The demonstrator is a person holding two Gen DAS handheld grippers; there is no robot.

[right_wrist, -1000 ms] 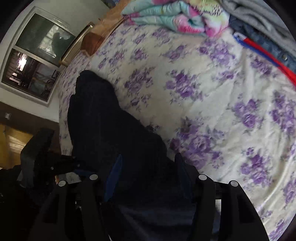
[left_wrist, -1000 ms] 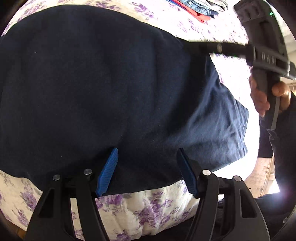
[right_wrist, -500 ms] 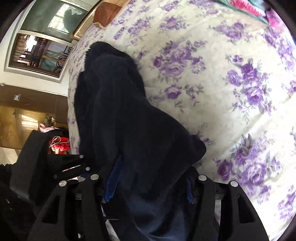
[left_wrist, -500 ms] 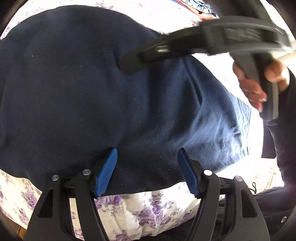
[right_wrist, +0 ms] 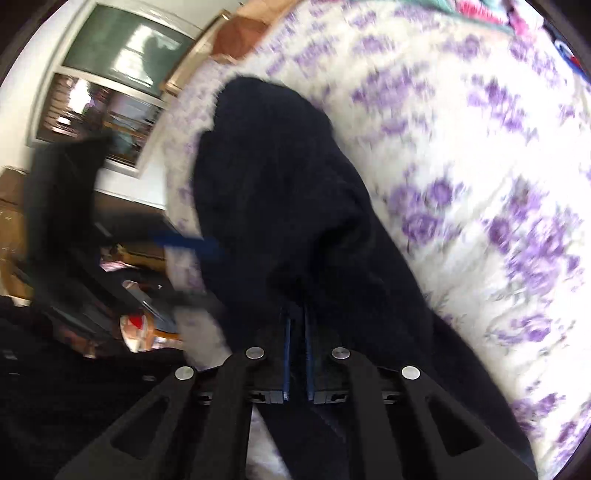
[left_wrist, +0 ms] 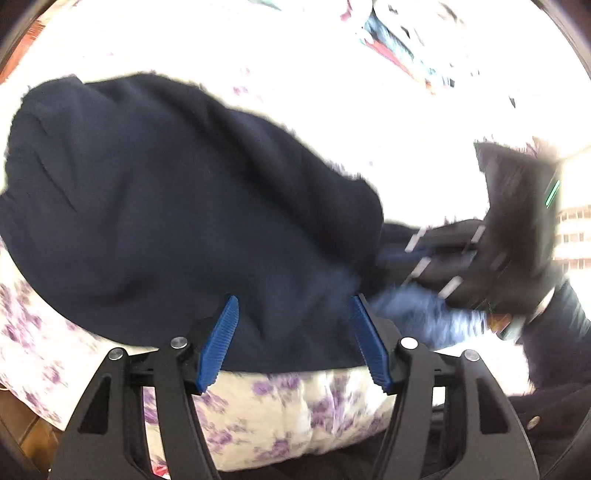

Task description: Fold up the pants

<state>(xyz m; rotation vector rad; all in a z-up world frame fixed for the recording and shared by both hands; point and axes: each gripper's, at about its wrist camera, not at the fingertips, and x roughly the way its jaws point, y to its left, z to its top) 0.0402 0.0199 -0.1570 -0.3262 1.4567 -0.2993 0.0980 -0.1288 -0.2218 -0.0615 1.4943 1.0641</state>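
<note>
We are pinching the pants point(right_wrist: 295, 206) with our right tongs point(right_wrist: 297, 354) (left tongs point(left_wrist: 293, 341) spread at six o'clock), judging folding on the bed point(right_wrist: 461, 155) half finished.

Pants point(left_wrist: 177, 206): dark navy, plain, centre left of frame. Bedsheet point(right_wrist: 480, 177): cream with purple floral print, right side of frame. Left gripper point(left_wrist: 291, 332): black frame, ribbed blue pads. Right gripper point(right_wrist: 297, 332): black frame, blue pads. Bedding point(right_wrist: 480, 9), upper right edge: pink and teal.
</note>
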